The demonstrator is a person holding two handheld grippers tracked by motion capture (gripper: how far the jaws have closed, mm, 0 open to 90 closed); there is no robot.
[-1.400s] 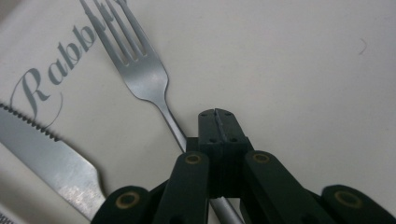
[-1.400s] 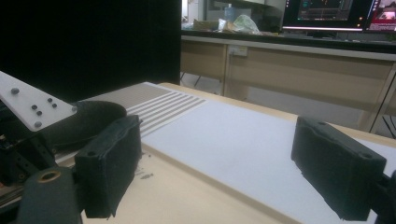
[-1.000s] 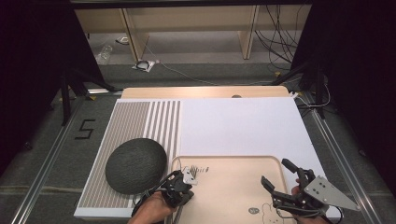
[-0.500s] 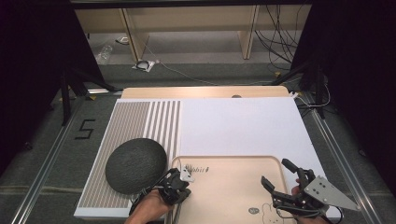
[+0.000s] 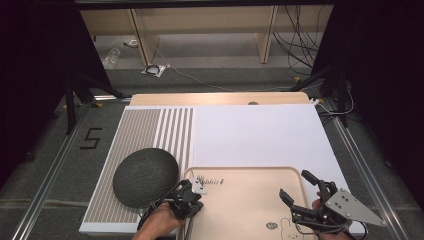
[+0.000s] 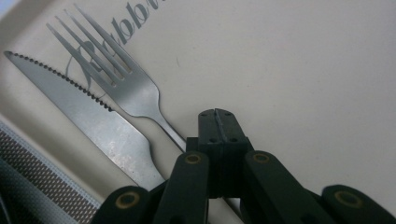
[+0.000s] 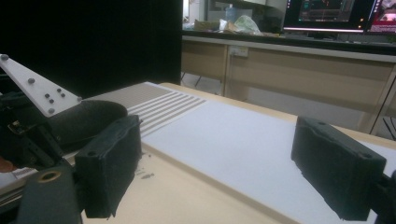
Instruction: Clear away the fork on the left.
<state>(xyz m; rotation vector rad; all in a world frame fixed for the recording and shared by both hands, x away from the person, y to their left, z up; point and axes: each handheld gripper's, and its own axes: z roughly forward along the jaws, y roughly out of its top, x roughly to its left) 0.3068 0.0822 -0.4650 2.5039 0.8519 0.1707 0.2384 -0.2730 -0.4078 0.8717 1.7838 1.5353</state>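
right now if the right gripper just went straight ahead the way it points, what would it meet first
Probably nothing soon: the right gripper, jaws wide apart, points low across the wooden tray and white mat. The way between looks free, though depth is unclear.

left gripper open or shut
Shut: in the left gripper view, the left gripper has its jaws pressed together over the tray, beside the fork.

The high view looks forward and down from above the near edge of the table. The left gripper view sits very close over the pale wooden tray [image 6: 303, 70], facing its near left corner. The right gripper view looks low and level toward the far left. All three share that tray [image 5: 250, 200] [image 7: 196, 196].
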